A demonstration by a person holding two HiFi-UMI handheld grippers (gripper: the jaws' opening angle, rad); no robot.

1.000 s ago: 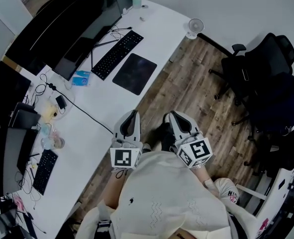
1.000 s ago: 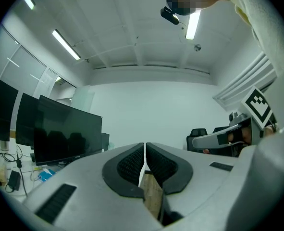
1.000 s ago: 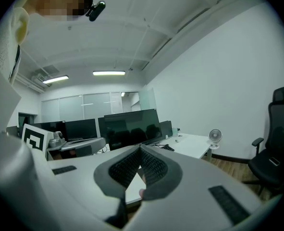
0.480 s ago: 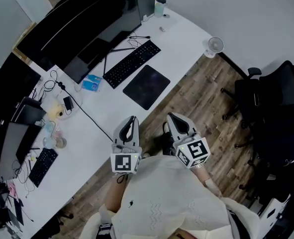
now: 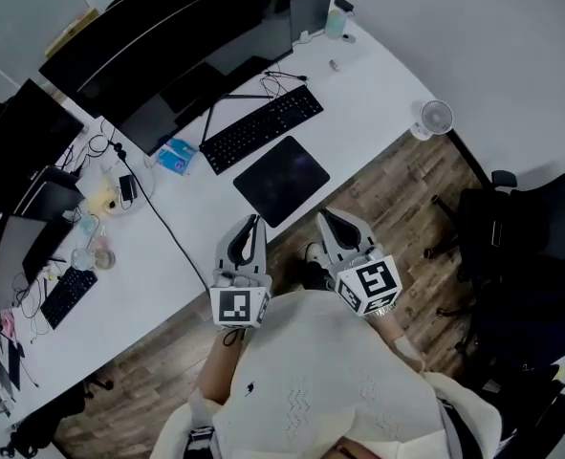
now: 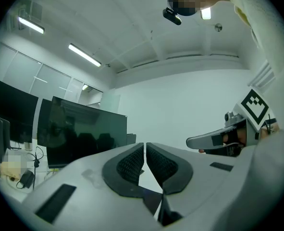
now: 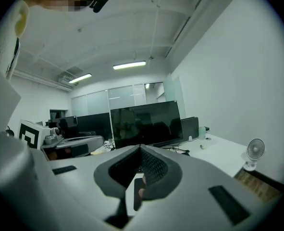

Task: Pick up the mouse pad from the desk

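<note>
- Our left gripper (image 5: 253, 220) hangs on the near side of the keyboard (image 5: 263, 128), past the desk (image 5: 378, 94) edge and over the wooden floor. In the left gripper view its jaws (image 6: 144, 146) are pressed together with nothing between them.
- We judge the step in hand to be the approach. Neither tool touches the mouse pad (image 5: 282, 180), and the pickup is not yet begun.
- The next move, as we read it, calls for carrying one gripper forward toward the keyboard and spreading its jaws. The pad is thin and lies flat, so one jaw would have to slip under an edge, most likely the one nearest us.
- The mouse pad lies flat on the desk just beside the keyboard, on its near side, with a narrow strip of bare desk between them.
- It is a dark rectangle, and its long axis runs roughly parallel to the keyboard's length, slanting from lower left to upper right in the head view.
- Its short ends point along that slant. One long edge faces the keyboard, and the other faces us, its near corner close to the desk's front edge.
- Our right gripper (image 5: 325, 216) hangs level with the left one, also on the keyboard's near side and off the desk. In the right gripper view its jaws (image 7: 140, 148) are clenched and grasp nothing.
</note>
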